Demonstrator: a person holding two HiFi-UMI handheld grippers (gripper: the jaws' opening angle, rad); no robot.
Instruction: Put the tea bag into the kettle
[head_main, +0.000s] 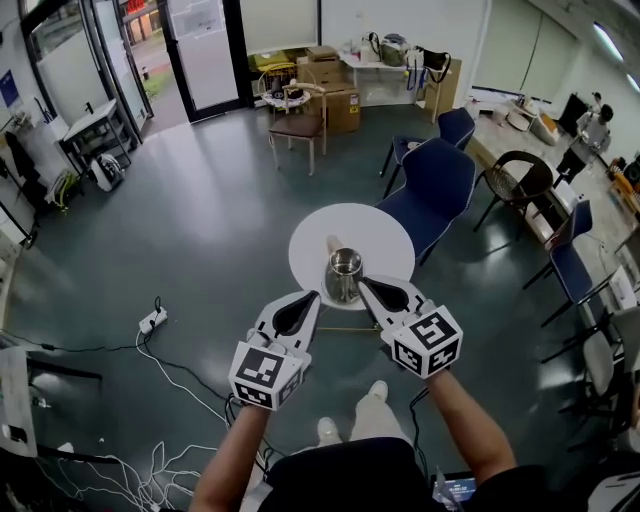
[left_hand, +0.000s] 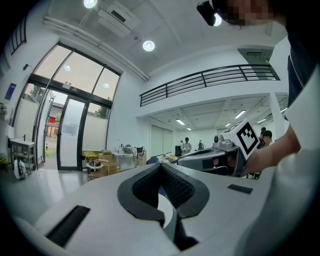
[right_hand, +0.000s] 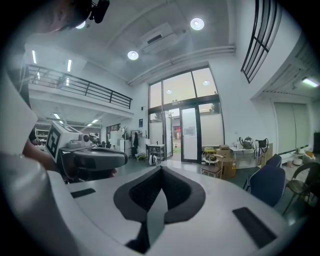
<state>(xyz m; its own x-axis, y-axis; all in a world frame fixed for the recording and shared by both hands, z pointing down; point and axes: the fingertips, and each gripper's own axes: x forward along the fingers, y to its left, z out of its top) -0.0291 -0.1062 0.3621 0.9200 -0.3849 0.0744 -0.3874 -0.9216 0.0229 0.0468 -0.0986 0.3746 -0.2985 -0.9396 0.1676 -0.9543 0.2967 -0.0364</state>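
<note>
An open office hall: blue chairs beside a round tabletop, cardboard boxes at twelve o'clock, glass doors at eleven, a mezzanine railing overhead.

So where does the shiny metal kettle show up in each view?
Head view: shiny metal kettle, centre, on the round white table.
Left gripper view: not in it.
Right gripper view: not in it.
Shared landmark: tall glass doors, top left in head view, left in left gripper view, centre in right gripper view.
</note>
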